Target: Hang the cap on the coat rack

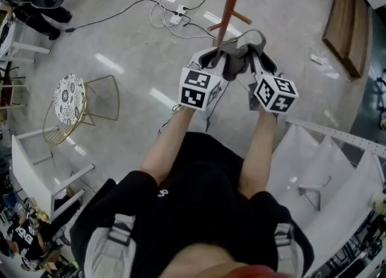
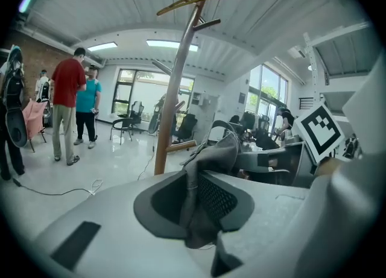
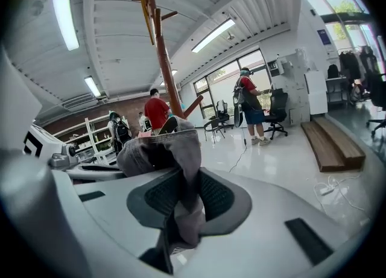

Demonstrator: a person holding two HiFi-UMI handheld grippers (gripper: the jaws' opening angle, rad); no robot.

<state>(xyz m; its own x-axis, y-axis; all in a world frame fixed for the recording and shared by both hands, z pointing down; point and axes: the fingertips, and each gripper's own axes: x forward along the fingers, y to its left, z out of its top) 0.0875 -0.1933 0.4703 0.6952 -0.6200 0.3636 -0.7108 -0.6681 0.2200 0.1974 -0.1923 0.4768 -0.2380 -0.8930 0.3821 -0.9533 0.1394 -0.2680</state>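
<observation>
A grey cap (image 1: 242,55) hangs stretched between my two grippers, just in front of the brown wooden pole of the coat rack (image 1: 229,6). My left gripper (image 1: 215,60) is shut on one edge of the cap (image 2: 208,177), whose fabric is pinched between the dark pads. My right gripper (image 1: 256,61) is shut on the other side of the cap (image 3: 175,168), with cloth bunched above its jaws. In the left gripper view the coat rack (image 2: 175,90) rises ahead, its pegs high above. The right gripper view has the coat rack (image 3: 163,60) up and to the left.
A round gold wire stool (image 1: 69,105) stands at the left, a white shelf (image 1: 36,168) nearer me. A power strip with cables (image 1: 176,14) lies on the floor by the rack's feet. A white rack (image 1: 338,168) stands to my right. People (image 2: 69,108) stand further off.
</observation>
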